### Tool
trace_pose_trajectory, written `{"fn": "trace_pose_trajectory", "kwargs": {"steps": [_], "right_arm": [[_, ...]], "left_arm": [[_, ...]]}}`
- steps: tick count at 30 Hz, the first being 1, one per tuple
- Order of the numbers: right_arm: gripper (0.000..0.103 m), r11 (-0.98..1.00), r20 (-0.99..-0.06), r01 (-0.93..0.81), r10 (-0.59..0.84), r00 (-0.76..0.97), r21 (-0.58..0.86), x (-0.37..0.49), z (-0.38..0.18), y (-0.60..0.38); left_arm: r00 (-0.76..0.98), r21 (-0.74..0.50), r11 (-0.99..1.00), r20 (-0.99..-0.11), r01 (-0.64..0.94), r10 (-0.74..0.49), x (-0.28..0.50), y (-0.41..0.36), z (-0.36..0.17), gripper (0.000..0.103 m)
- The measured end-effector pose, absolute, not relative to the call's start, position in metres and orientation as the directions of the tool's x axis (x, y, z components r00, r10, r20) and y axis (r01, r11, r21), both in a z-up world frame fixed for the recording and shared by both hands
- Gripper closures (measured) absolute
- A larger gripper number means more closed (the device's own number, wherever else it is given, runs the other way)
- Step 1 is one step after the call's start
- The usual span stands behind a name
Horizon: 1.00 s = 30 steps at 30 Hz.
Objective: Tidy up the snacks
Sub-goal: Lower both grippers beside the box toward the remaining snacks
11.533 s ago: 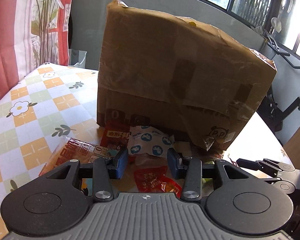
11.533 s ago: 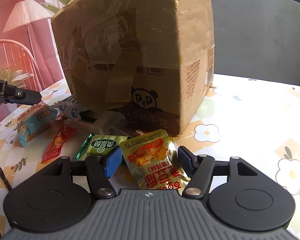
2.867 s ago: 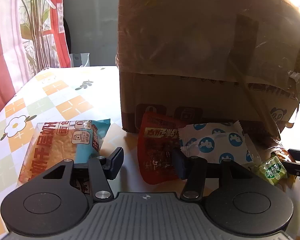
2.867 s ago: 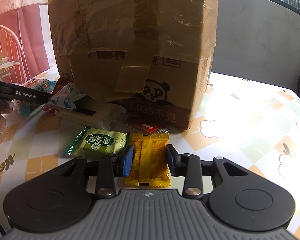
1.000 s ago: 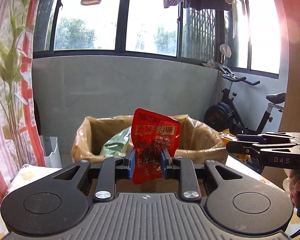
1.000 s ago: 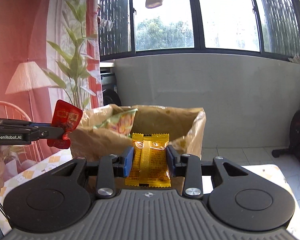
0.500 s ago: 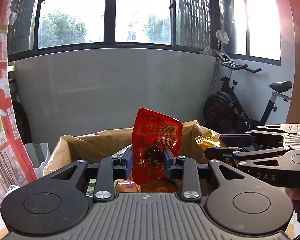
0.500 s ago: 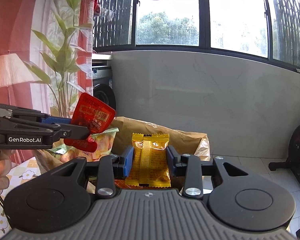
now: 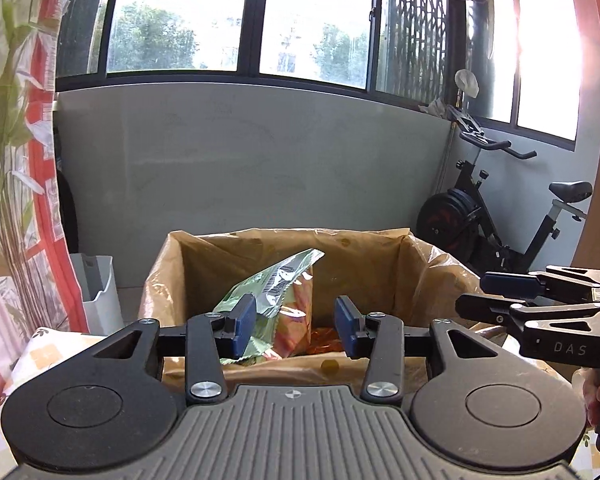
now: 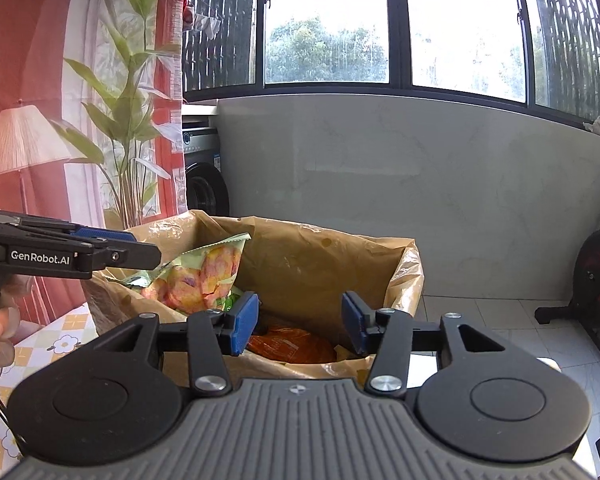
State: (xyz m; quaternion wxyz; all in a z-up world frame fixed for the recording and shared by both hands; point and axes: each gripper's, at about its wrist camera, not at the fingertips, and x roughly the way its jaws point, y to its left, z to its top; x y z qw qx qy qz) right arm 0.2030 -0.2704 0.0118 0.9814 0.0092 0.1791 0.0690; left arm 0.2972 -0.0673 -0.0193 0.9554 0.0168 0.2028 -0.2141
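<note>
An open cardboard box [image 9: 204, 264] lined with brown plastic stands on the table, also in the right wrist view [image 10: 340, 264]. Inside it a green and orange snack bag [image 9: 276, 280] leans upright, seen too from the right [image 10: 200, 276], with an orange packet [image 10: 292, 346] lower down. My left gripper [image 9: 296, 320] is open and empty above the box's near rim. My right gripper [image 10: 300, 322] is open and empty above the box. The right gripper shows from the side in the left wrist view [image 9: 540, 300], the left in the right wrist view [image 10: 72, 250].
The table has a checked flower cloth [image 10: 64, 340]. A grey wall [image 9: 260, 160] with windows is behind. An exercise bike [image 9: 512, 216] stands at the right, a plant [image 10: 128, 120], a lamp [image 10: 20, 144] and a washing machine [image 10: 204, 184] at the left.
Both grippers have opened over the box. The red packet has left the left gripper and the yellow packet the right gripper; both have dropped out of sight.
</note>
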Motion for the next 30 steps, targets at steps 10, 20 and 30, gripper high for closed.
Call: {"fn": "trace_pose_trajectory", "kwargs": {"steps": [10, 20, 30], "right_arm": [[0.047, 0.994, -0.310, -0.079, 0.100, 0.945, 0.079, 0.147, -0.002, -0.274], [0.047, 0.992, -0.409, -0.066, 0.103, 0.907, 0.105, 0.139, -0.047, -0.273], [0.034, 0.977, -0.604, -0.050, 0.169, 0.779, 0.208, 0.164, -0.119, -0.273]], "left_arm": [[0.838, -0.118, 0.938, -0.424, 0.325, -0.344, 0.259, -0.019, -0.044, 0.058], [0.800, -0.124, 0.936, -0.490, 0.329, -0.346, 0.256, -0.024, -0.080, 0.057], [0.702, -0.123, 0.922, -0.613, 0.367, -0.361, 0.280, -0.050, -0.132, 0.040]]}}
